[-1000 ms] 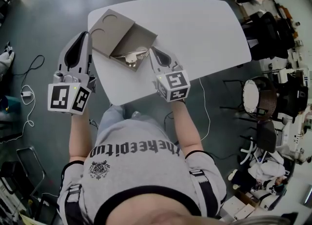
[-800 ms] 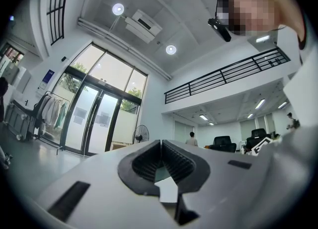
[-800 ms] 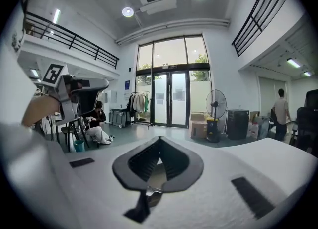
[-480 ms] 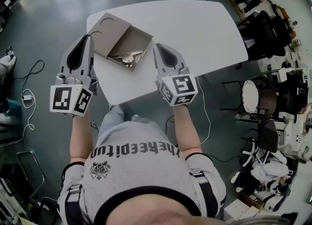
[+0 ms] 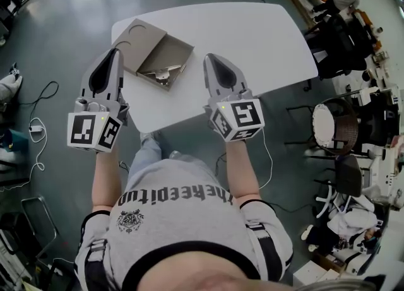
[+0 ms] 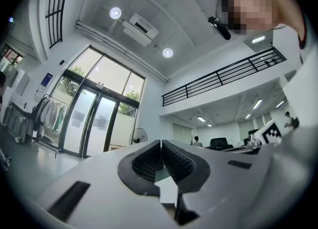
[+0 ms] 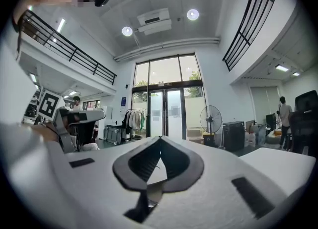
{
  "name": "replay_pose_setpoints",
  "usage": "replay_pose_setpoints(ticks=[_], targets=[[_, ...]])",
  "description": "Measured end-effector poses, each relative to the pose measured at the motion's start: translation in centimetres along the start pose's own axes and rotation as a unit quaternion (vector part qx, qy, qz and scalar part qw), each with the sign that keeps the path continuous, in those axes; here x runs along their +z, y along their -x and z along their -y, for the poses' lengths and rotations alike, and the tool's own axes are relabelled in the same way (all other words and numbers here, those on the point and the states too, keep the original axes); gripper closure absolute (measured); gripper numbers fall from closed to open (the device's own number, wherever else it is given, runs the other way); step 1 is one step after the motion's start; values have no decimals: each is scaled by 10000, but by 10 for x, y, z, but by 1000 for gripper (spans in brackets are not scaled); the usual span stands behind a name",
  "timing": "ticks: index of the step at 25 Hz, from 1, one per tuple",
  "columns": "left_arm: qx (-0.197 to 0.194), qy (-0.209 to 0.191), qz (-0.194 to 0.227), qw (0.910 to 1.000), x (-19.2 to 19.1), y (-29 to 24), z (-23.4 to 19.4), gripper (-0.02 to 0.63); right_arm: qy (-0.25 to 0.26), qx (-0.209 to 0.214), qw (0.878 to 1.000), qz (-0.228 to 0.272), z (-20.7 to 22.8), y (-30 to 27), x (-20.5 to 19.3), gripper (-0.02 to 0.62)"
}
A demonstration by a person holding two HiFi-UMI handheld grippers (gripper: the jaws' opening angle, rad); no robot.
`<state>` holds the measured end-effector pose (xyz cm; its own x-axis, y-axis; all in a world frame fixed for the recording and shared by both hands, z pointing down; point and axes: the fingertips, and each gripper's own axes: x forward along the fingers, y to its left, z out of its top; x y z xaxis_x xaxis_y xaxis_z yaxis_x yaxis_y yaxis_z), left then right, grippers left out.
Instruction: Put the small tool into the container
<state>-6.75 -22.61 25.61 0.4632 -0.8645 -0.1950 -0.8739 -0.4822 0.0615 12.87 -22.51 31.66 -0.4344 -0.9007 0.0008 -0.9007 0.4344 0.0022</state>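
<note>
Nearest the person, the left gripper [image 5: 115, 52] and the right gripper [image 5: 207, 57] are both held up and roughly level. Each gripper's own view shows ribbed pads pressed together with nothing between them, facing the room and not the surface. Just beyond their tips, near the front-left corner of the white rounded surface [image 5: 259, 37], sits the shallow grey-brown cardboard box [image 5: 181, 47] with its lid folded open to the left. The small silvery metal tool [image 5: 165, 74] lies inside it, against the near wall. Judgement: placement looks done, and the step in hand is clearing away. To do it well, keep both grippers closed and above the box rim so nothing nudges the box. Also confirm the tool sits wholly inside; the head view is too small to settle that.
</note>
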Motion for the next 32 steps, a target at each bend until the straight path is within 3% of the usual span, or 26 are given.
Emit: replay_pose_setpoints(ticks=[11, 32], targets=[[15, -52, 165, 9998, 16, 20, 28, 594, 99, -76, 9993, 362, -2, 39, 30, 597], [28, -15, 260, 9997, 18, 33, 57, 594, 176, -103, 9987, 474, 0, 71, 37, 598]])
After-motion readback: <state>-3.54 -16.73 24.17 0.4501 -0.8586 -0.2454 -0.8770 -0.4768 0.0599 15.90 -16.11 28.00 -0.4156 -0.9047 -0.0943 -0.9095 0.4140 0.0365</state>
